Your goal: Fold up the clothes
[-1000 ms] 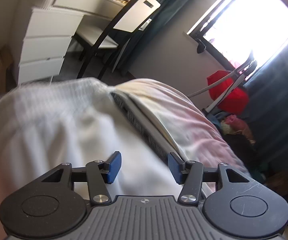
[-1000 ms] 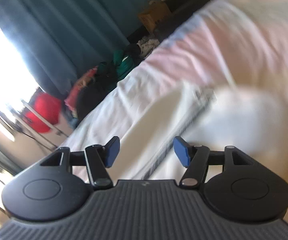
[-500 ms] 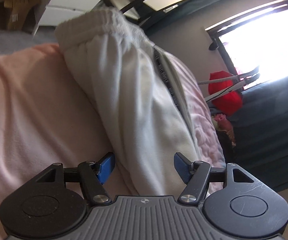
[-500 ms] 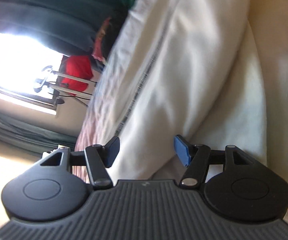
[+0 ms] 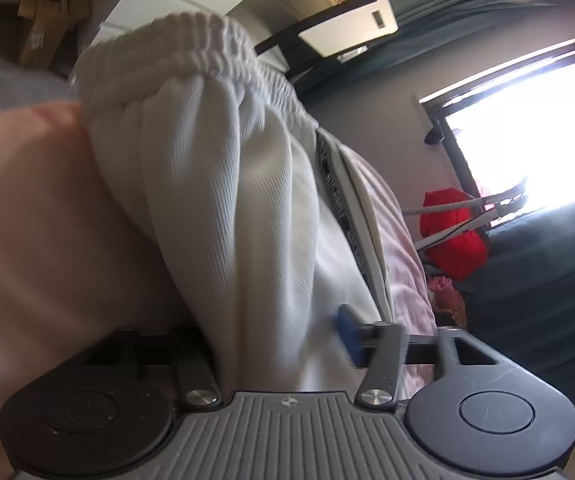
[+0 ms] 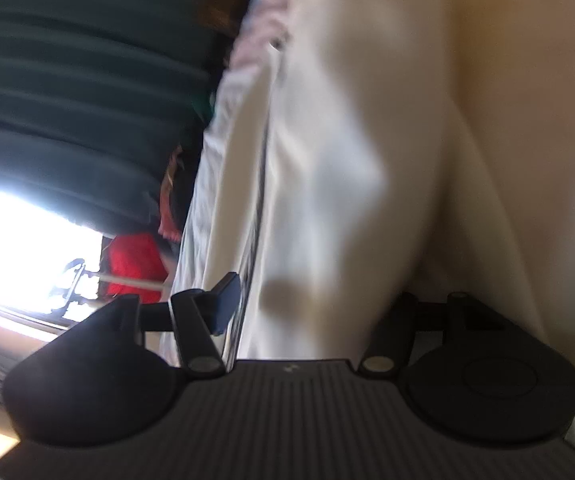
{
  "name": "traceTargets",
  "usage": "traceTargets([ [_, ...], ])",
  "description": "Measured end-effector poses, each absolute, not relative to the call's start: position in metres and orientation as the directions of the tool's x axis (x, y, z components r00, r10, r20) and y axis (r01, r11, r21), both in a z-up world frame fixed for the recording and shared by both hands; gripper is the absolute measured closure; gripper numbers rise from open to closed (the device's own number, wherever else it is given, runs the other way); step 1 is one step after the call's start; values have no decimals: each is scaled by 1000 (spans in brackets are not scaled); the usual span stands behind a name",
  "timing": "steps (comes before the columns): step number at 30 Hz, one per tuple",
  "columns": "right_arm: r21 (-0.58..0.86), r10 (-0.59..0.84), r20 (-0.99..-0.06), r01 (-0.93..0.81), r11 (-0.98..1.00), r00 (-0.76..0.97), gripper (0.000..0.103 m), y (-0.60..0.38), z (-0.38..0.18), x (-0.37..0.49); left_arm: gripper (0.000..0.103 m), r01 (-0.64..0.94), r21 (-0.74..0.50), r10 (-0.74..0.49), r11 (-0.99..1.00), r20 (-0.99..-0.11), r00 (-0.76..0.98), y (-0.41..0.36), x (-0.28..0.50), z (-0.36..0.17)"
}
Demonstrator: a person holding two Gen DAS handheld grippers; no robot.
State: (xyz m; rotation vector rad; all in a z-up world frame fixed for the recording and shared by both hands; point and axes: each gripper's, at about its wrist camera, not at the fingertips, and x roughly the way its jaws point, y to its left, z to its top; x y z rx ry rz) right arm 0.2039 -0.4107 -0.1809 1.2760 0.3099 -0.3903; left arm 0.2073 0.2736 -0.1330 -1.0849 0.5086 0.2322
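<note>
White ribbed trousers with an elastic waistband and a grey side stripe lie on a pink bedspread. My left gripper is open, its fingers straddling a fold of the cloth; the left finger is hidden under the fabric and the right blue pad shows. In the right wrist view the same trousers fill the frame. My right gripper is open around the cloth, its left finger visible and its right finger covered by fabric.
A white dresser and a chair stand beyond the bed. A bright window, dark teal curtains, a red bag and a pile of clothes are at the far side.
Both grippers have pushed forward into the trousers, so the cloth now lies between the fingers and covers one finger of each. Both views have kept rolling sideways.
</note>
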Motion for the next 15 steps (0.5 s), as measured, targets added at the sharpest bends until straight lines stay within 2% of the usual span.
traceTargets([
  [2, 835, -179, -424, 460, 301, 888, 54, -414, -181, 215, 80, -411, -801, -61, 435, -481, 875, 280, 207, -135],
  [4, 827, -243, -394, 457, 327, 887, 69, -417, -185, 222, 87, -406, -804, -50, 435, -471, 880, 283, 207, -136],
  [5, 832, -256, -389, 457, 315, 885, 82, -416, -187, 221, 90, -407, -795, -36, 451, -471, 881, 282, 206, -134],
  [9, 841, -281, -382, 458, 289, 880, 87, -410, -184, 216, 92, -385, -792, -1, 474, -438, 899, 281, 191, -114],
  [15, 840, -225, -397, 451, 300, 890, 89, -411, -152, 193, 93, -354, -825, -13, 440, -400, 917, 294, 153, -93],
])
